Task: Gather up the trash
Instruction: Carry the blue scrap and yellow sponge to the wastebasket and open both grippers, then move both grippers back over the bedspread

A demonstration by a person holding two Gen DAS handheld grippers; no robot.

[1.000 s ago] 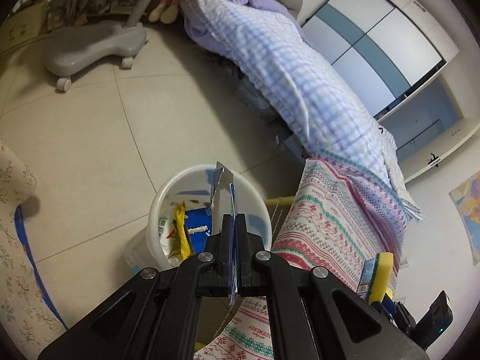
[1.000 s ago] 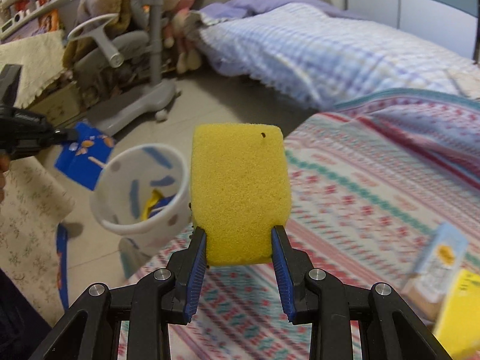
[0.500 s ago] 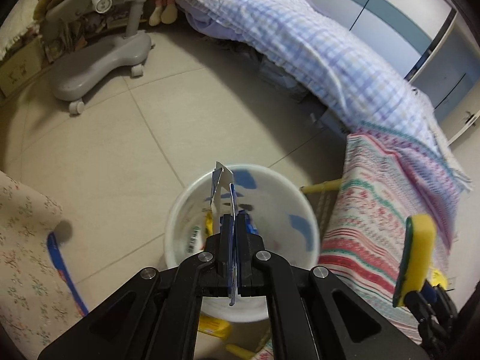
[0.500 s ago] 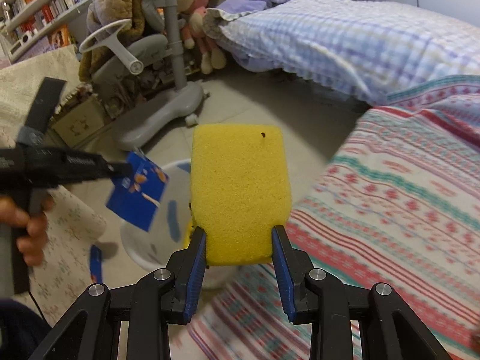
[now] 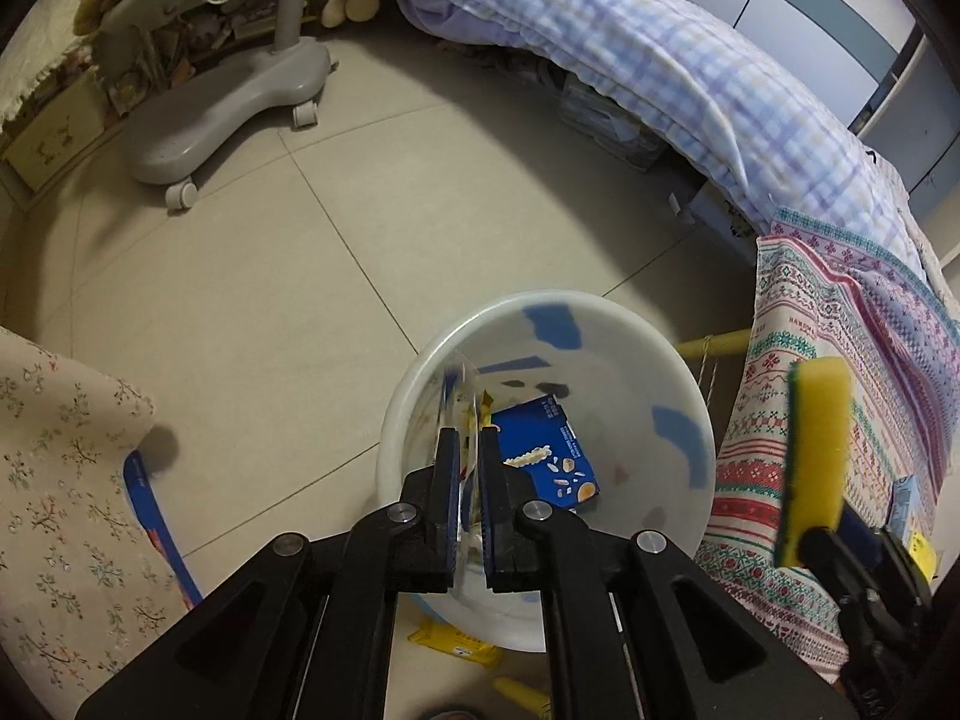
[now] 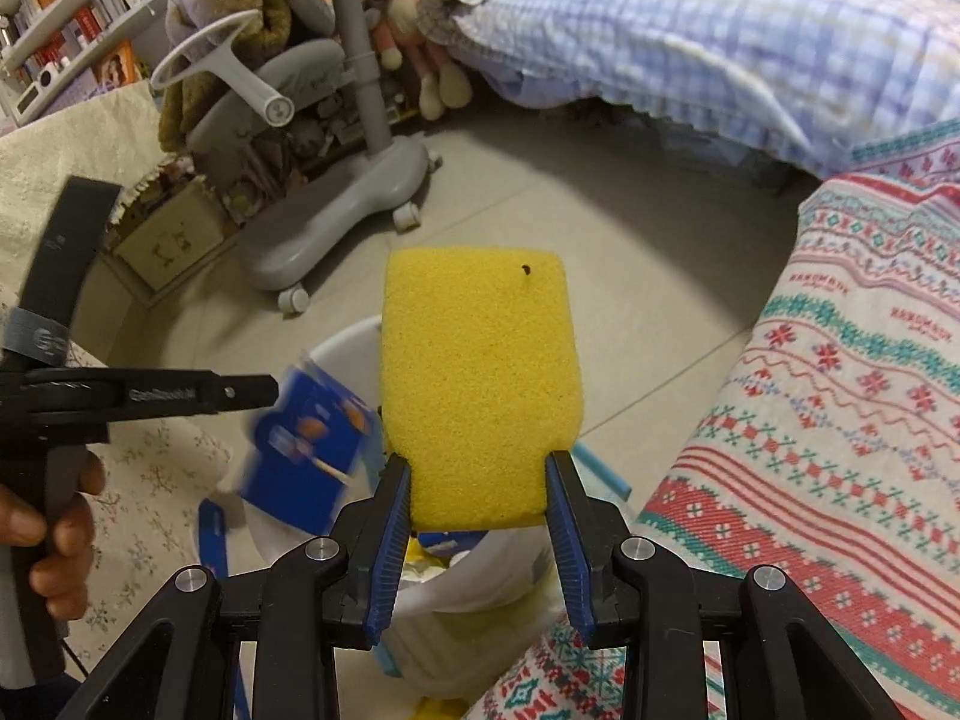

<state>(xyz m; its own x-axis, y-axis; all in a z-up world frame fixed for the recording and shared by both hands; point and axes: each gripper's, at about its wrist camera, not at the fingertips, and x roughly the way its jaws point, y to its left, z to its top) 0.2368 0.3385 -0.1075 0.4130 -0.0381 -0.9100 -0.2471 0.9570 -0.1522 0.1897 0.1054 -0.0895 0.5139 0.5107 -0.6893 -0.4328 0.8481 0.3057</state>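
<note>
A white bin with blue patches stands on the tiled floor, with a blue box and other wrappers inside. My left gripper hovers over the bin's near rim, its fingers slightly parted. A blue wrapper, blurred with motion, is slipping down just below its tip. My right gripper is shut on an upright yellow sponge, held above the bin. In the left wrist view the sponge is right of the bin.
A grey chair base on castors stands at the far left. A bed with a checked quilt and a patterned cloth lies at right, floral cloth at left. Yellow wrappers lie beside the bin. A hand grips the left handle.
The left gripper moved over the bin, its fingers parted, and the blue wrapper is dropping out. The right gripper carried the sponge from over the patterned cloth to above the bin.
</note>
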